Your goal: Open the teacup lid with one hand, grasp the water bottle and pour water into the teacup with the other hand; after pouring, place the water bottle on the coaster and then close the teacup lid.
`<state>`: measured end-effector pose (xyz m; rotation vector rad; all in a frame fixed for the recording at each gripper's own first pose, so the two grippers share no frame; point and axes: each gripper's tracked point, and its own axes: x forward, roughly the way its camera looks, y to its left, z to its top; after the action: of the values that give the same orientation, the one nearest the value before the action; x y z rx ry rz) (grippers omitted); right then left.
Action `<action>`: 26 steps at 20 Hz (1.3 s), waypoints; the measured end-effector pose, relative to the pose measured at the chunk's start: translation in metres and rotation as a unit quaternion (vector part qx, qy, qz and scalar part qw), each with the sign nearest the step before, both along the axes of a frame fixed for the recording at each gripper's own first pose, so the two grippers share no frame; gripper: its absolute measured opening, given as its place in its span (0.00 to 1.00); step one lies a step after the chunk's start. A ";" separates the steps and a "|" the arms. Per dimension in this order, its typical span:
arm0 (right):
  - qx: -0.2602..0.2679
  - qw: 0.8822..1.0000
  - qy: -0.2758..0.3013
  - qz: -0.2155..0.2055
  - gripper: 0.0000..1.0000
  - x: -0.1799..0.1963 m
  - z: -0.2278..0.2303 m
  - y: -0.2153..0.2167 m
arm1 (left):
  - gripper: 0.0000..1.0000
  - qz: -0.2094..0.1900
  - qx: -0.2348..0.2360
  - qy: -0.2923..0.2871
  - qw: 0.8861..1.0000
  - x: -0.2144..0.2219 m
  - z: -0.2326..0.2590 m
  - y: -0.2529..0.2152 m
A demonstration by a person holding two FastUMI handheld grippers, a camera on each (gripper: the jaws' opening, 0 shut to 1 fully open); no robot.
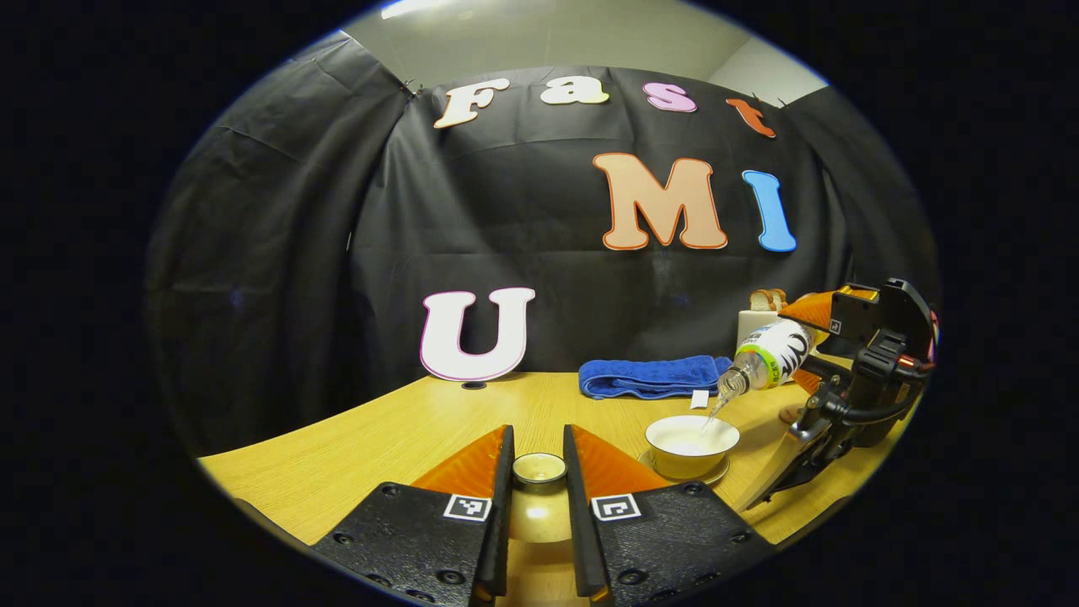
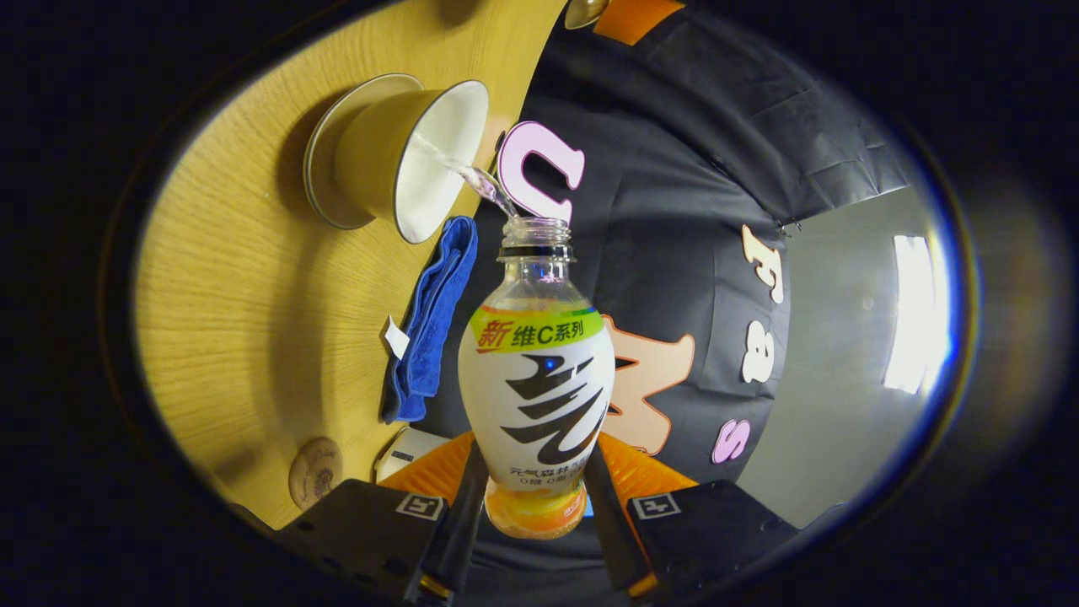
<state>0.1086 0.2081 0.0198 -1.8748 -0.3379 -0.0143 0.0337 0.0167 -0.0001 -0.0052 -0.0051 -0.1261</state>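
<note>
My left gripper (image 1: 538, 451) is shut on the gold teacup lid (image 1: 539, 504), holding it just above the table, left of the cup. The open teacup (image 1: 691, 440) stands on its saucer, white inside. My right gripper (image 2: 534, 459) is shut on the water bottle (image 2: 537, 371), which is tilted neck-down over the teacup (image 2: 405, 160). A thin stream of water runs from the bottle's mouth into the cup. In the left gripper view the water bottle (image 1: 771, 354) hangs above and right of the cup. The round wooden coaster (image 2: 314, 472) lies bare on the table beside the cup.
A folded blue towel (image 1: 653, 375) lies behind the cup near the wall. A white box with bread slices (image 1: 759, 316) stands at the back right. The wooden table (image 1: 379, 438) stretches bare to the left of my left gripper.
</note>
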 end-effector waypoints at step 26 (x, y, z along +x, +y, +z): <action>0.399 0.882 0.250 -0.016 0.64 -0.005 -0.025 -0.005 | 0.28 0.000 0.001 0.000 1.000 0.001 0.000 0.000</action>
<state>0.1039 0.2029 -0.0055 -1.0040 0.0686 0.2693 0.0344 0.0164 0.0002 -0.0039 -0.0052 -0.1261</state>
